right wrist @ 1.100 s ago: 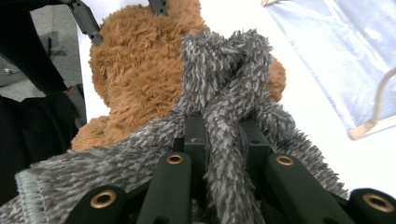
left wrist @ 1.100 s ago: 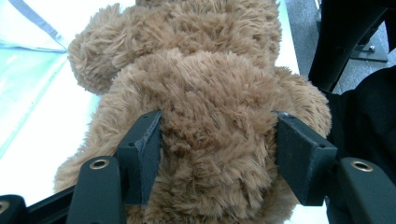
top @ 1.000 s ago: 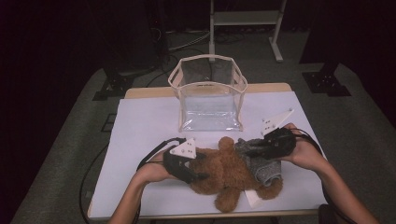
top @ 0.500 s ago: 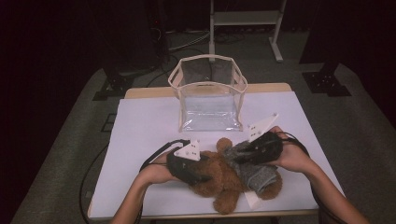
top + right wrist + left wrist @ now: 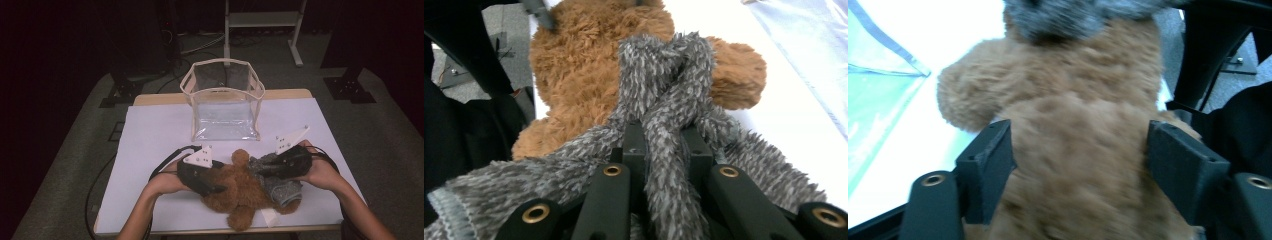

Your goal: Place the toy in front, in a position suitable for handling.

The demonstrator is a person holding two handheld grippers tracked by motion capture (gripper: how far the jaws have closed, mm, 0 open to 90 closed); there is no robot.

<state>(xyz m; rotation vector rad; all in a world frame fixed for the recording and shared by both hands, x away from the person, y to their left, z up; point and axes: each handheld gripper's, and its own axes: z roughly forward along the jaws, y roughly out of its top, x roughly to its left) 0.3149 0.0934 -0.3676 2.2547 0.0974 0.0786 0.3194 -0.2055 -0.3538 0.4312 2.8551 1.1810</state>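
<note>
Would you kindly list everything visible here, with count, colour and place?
teddy bear: one, brown, lying at the near edge of the table between the two grippers.
knitted garment: one, grey, fuzzy, on the bear's right side.
clear bag: one, transparent with cream trim, standing open at the far middle of the table.
table: one, white cover over a wooden top.
frame: one, white, on the floor behind the table.
left gripper: one, black, jaws either side of the bear's body.
right gripper: one, black, closed on a fold of the grey garment.
forearms: two, entering from the bottom.
</note>
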